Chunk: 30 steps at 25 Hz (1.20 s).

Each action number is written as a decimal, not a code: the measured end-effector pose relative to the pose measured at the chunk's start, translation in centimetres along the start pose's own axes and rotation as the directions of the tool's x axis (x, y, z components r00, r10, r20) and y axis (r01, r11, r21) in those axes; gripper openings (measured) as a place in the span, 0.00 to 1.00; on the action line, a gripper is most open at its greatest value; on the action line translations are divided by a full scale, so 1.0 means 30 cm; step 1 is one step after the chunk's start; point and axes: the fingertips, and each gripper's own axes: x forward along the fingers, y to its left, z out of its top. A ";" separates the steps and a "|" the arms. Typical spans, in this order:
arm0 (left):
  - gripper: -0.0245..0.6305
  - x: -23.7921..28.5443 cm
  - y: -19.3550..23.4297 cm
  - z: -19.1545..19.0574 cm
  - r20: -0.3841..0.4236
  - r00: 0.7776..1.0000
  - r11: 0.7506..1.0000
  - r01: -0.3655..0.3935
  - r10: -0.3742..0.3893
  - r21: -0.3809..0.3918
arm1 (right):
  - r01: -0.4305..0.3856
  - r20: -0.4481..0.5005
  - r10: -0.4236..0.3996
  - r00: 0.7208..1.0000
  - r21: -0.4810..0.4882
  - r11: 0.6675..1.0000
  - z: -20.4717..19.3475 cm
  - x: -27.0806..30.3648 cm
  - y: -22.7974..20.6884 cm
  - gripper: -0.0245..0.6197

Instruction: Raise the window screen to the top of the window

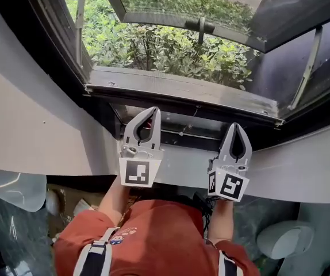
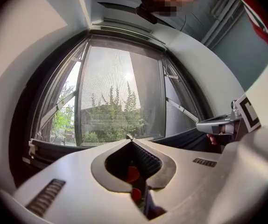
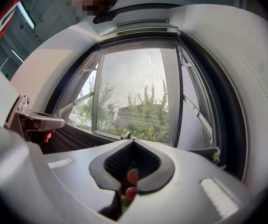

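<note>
The left gripper [image 1: 153,111] is closed, its jaws meeting at the tips with nothing between them. The right gripper [image 1: 235,126] is closed the same way and is also empty. Both point toward the window from just inside the room, side by side but apart. Each carries its marker cube at the rear, with the person's bare forearms and red shirt [image 1: 153,240] behind them. Their tips hang over the dark recess [image 1: 182,132] between the pale ledge [image 1: 38,125] and the grey bottom rail of the window frame [image 1: 182,91]. Neither gripper touches the rail.

Beyond the rail the opening looks out on green bushes [image 1: 171,53]. The window screen [image 2: 117,97], a meshed panel, fills the middle of the opening in both gripper views. Its lower edge sits a little above the frame's bottom rail. In the head view this panel leans outward over the bushes. Its own lower bar carries a dark handle [image 1: 200,25], which is well apart from both grippers. A slim metal stay [image 1: 309,68] runs up the right side of the opening, and another runs up the left. Whether the meshed panel is at the top of its travel cannot be told.
</note>
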 end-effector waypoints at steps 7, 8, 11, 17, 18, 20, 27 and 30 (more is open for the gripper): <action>0.04 0.026 -0.030 0.009 0.009 1.000 0.999 -0.028 0.028 0.032 | -0.020 0.015 0.020 1.000 0.010 1.000 -0.011 0.011 -0.046 0.05; 0.04 0.029 -0.039 0.010 0.007 1.000 0.999 -0.029 0.029 0.040 | -0.021 0.016 0.021 1.000 0.017 1.000 -0.015 0.013 -0.055 0.05; 0.04 0.037 -0.052 0.017 0.006 0.999 0.998 -0.036 0.035 0.053 | -0.028 0.017 0.027 0.999 0.020 0.999 -0.018 0.020 -0.073 0.05; 0.04 0.046 -0.057 0.020 0.004 0.999 0.994 -0.055 0.054 0.090 | -0.042 0.025 0.041 0.999 0.030 0.999 -0.018 0.028 -0.089 0.05; 0.04 0.046 -0.057 0.021 0.007 0.998 0.994 -0.056 0.055 0.097 | -0.048 0.021 0.047 0.999 0.027 0.998 -0.021 0.029 -0.089 0.05; 0.04 0.050 -0.067 0.019 0.003 0.999 0.991 -0.036 0.036 0.132 | -0.061 0.009 0.061 0.998 0.016 0.998 -0.031 0.034 -0.089 0.05; 0.11 0.063 -0.124 -0.041 -0.086 0.995 0.934 0.085 -0.058 0.347 | -0.189 -0.078 0.178 0.981 -0.183 0.965 -0.066 0.064 -0.030 0.05; 0.19 0.072 -0.132 -0.063 -0.125 0.988 0.872 0.138 -0.089 0.469 | -0.289 -0.150 0.254 0.955 -0.303 0.908 -0.086 0.071 0.020 0.20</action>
